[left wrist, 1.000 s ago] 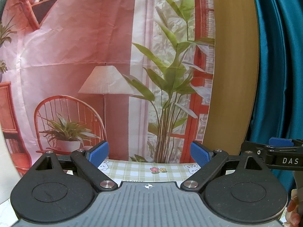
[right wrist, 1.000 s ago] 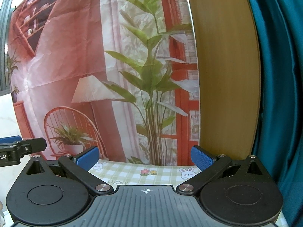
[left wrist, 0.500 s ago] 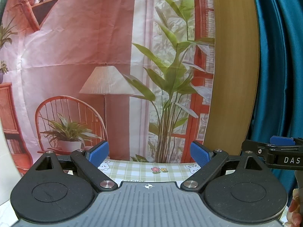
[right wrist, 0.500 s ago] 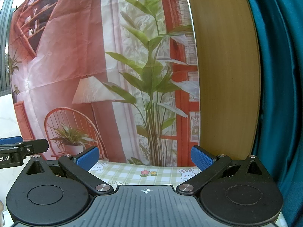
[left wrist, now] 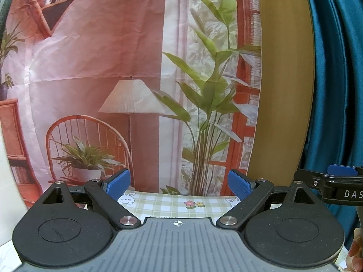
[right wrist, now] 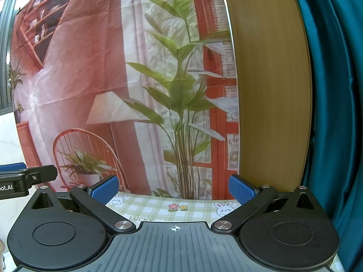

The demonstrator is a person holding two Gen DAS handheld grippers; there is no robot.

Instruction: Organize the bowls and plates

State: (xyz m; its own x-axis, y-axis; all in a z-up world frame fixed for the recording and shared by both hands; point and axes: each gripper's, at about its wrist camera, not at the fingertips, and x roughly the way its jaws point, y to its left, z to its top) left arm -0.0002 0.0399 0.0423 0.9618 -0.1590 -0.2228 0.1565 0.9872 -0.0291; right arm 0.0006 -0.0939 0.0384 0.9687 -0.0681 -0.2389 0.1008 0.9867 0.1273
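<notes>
No plate or bowl shows in either view. My left gripper (left wrist: pixel 179 187) is open and empty, its blue pads wide apart above a green checked tablecloth (left wrist: pixel 177 201). My right gripper (right wrist: pixel 173 189) is also open and empty, above the same tablecloth (right wrist: pixel 158 206). Both point level at the back wall. The right gripper's fingertip shows at the right edge of the left wrist view (left wrist: pixel 340 170), and the left gripper's fingertip shows at the left edge of the right wrist view (right wrist: pixel 13 166).
A printed backdrop (left wrist: pixel 136 68) of a lamp, chair and plants hangs behind the table. A wooden panel (left wrist: pixel 283 79) stands to its right, then a teal curtain (left wrist: pixel 335 68). The backdrop (right wrist: pixel 113 68) and the panel (right wrist: pixel 270 79) also show in the right wrist view.
</notes>
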